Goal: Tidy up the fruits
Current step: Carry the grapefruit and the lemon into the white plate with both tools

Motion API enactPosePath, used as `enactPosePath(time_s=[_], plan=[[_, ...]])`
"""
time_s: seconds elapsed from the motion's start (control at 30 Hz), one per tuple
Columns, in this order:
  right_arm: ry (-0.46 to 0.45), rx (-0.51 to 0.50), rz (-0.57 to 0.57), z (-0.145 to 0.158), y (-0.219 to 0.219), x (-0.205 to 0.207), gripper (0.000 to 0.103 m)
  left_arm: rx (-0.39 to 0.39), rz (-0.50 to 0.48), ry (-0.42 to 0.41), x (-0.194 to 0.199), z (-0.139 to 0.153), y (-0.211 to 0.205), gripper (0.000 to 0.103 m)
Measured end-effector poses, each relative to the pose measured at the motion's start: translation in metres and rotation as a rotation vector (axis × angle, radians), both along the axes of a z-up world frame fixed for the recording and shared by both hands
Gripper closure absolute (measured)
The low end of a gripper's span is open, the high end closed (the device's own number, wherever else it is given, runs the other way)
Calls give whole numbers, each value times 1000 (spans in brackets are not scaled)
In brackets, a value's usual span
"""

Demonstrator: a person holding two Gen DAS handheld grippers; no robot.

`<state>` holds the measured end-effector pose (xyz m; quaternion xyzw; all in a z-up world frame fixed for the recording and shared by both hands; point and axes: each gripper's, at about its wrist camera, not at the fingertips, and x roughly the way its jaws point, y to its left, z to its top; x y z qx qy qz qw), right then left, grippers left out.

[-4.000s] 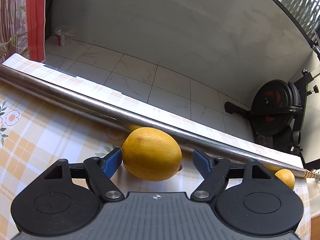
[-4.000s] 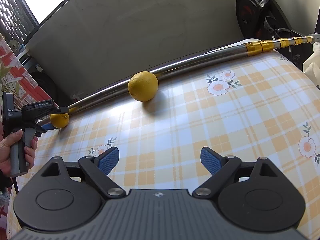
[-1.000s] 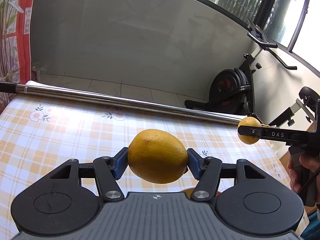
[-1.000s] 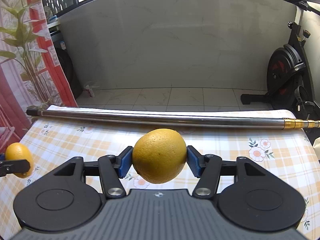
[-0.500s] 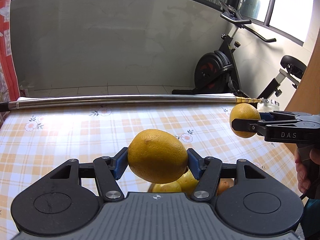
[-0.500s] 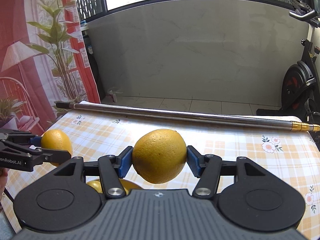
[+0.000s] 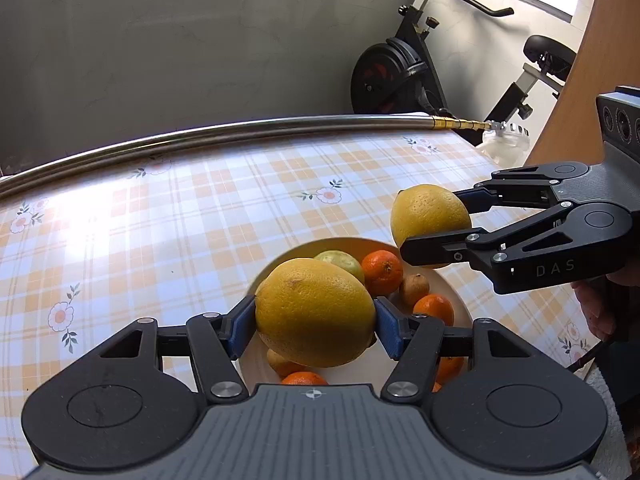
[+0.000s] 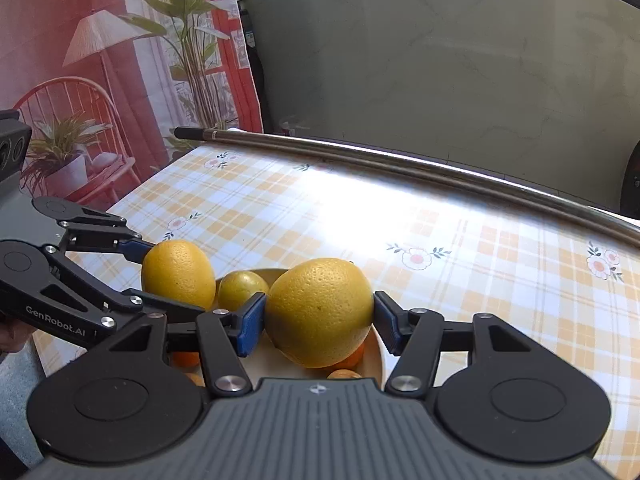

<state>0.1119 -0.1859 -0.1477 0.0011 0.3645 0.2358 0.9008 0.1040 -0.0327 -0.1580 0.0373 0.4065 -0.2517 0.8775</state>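
My left gripper [image 7: 315,323] is shut on a large yellow citrus fruit [image 7: 315,312] and holds it above a cream bowl [image 7: 352,245]. The bowl holds a green-yellow lime [image 7: 342,262], small oranges [image 7: 382,271] and a brown kiwi [image 7: 414,287]. My right gripper [image 8: 319,322] is shut on a second yellow citrus fruit [image 8: 320,312], also above the bowl [image 8: 376,354]. In the left wrist view the right gripper [image 7: 434,220] holds its fruit [image 7: 428,210] over the bowl's far right rim. In the right wrist view the left gripper [image 8: 168,276] shows with its fruit [image 8: 178,272].
A long steel pole [image 7: 240,130] lies along the far edge of the checked tablecloth [image 7: 160,216]; it also shows in the right wrist view [image 8: 400,162]. An exercise bike [image 7: 400,68] stands beyond the table. A person's hand [image 7: 600,304] holds the right gripper.
Both grippers have swung down and toward each other with their fruits. The bowl of fruit has come into full view below them.
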Motion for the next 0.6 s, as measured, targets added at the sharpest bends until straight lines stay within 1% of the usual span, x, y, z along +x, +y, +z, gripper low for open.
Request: enactPosePath(time_s=[0.23,0.43,0.6], plan=[[21,18,1,-6,-5,-1,44,12,-50,33,0,-8,-13,38],[30,24,-4,-8,-9,-2,44,54,-107,31,-1,-16,-25,38],[41,31,-10,-10,-11,-2,44,61,-117,57,1,-23,-25,38]])
